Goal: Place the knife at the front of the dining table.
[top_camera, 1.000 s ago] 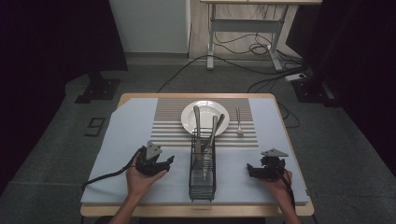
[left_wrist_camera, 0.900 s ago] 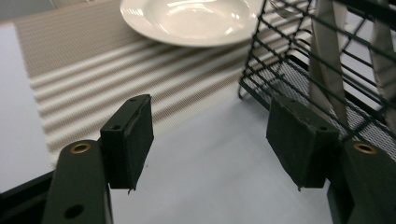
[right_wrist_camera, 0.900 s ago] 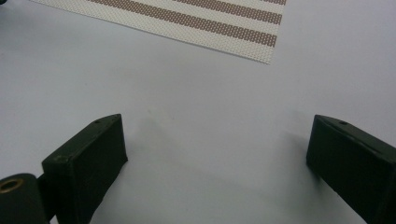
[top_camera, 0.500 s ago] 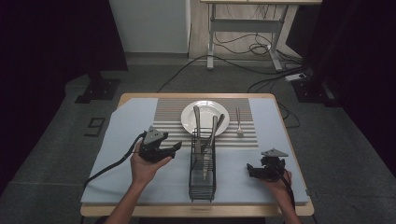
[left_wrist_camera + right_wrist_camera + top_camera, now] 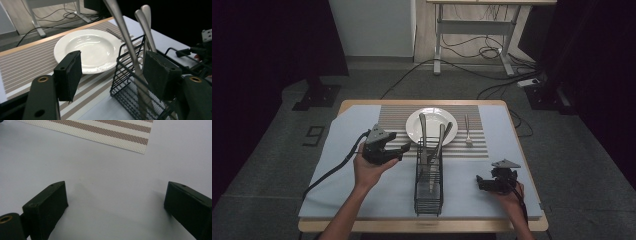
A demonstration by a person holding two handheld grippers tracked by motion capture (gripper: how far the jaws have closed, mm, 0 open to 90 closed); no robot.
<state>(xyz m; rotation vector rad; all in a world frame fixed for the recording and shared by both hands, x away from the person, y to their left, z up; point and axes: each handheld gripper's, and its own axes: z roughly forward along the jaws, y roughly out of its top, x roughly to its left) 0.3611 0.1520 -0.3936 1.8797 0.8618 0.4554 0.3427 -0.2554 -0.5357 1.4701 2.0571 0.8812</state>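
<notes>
From the high view, my left gripper (image 5: 398,151) hangs jaws apart, just left of the black wire cutlery rack (image 5: 429,192), where two steel utensils (image 5: 432,141) stand leaning, handles up, in front of the white plate (image 5: 432,126); a fork (image 5: 467,135) lies on the striped placemat (image 5: 392,120), and my right gripper (image 5: 480,183) rests low on the blue table cover. In the left gripper view, the nearer utensil handle (image 5: 122,32) rises between my open pads: polished, stiff, light, likely slippery, so I'd pinch the narrow neck squarely. In the right gripper view, my jaws stand wide over bare cloth, holding nothing.
</notes>
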